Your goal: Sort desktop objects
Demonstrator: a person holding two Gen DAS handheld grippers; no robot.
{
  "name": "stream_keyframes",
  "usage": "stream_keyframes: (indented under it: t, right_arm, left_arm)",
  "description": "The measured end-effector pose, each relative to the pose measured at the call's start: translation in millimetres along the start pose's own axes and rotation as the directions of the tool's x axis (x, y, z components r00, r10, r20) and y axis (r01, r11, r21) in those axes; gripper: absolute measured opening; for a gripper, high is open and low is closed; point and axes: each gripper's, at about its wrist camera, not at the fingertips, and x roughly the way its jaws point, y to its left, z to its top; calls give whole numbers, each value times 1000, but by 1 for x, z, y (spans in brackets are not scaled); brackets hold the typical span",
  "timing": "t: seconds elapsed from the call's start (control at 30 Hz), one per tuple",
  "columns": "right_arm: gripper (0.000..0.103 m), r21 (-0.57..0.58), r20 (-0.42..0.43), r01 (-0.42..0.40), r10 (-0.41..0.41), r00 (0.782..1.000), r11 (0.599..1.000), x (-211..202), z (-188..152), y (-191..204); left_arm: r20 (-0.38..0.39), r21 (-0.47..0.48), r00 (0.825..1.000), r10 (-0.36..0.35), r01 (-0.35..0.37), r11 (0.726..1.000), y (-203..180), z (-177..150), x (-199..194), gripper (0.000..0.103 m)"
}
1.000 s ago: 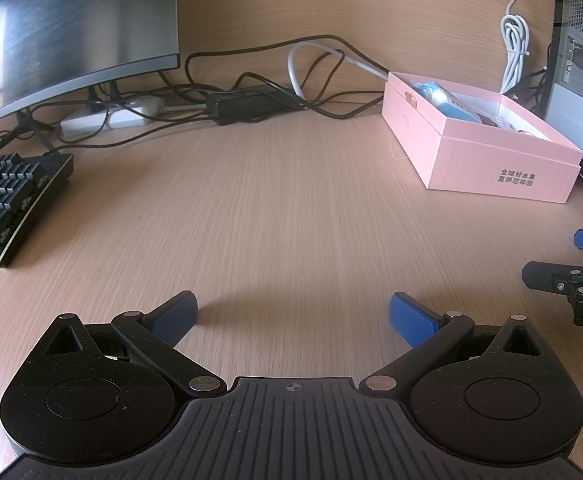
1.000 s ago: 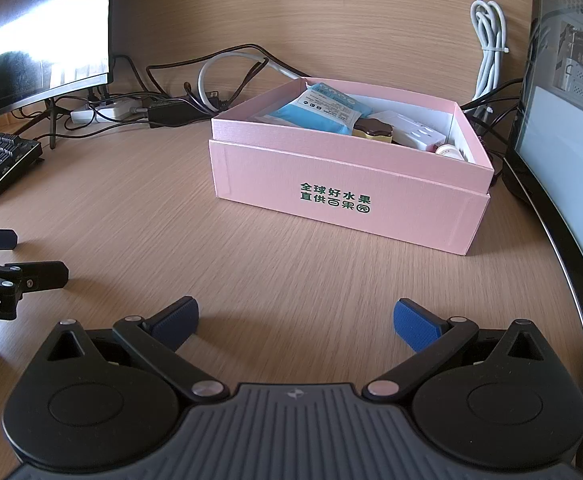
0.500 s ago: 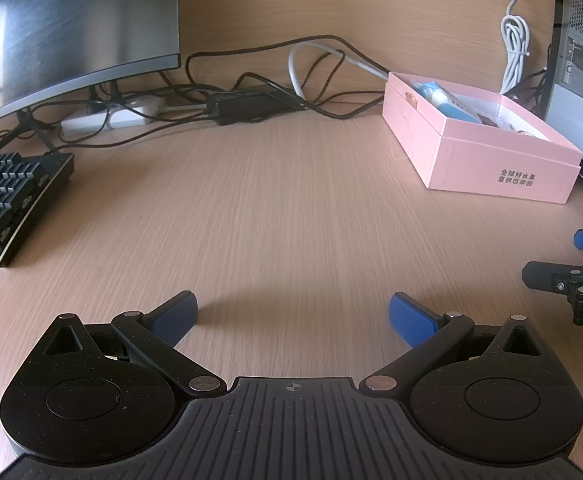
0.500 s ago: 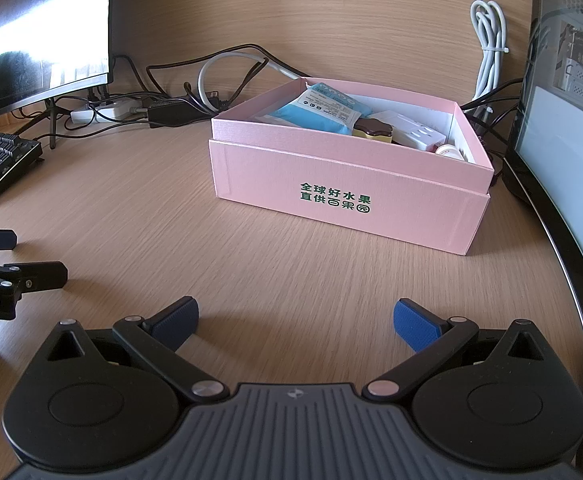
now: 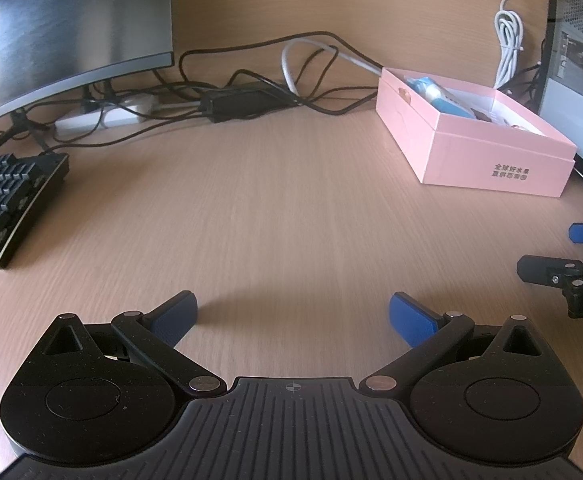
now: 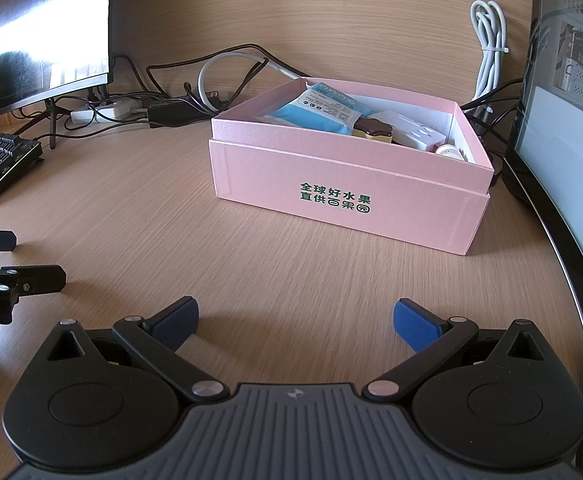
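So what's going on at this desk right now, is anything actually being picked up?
Nothing is being held. The left gripper and right gripper both hover open and empty, low over the wooden desk. Ahead of the right one sits the open pink box, which holds a blue packet, a brown-topped item and a white plug adapter. A keyboard lies at the far left. The sorting looks finished or paused.
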Motion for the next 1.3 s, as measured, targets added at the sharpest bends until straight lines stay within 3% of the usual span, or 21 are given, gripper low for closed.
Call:
stream_keyframes:
  t: [1.3]
  right_arm:
    - [103,0,0,0,0,1000,1000,0,-1,0]
  left_arm:
    - [11,-8,1000,8,-7,1000,-1,-1,0,103]
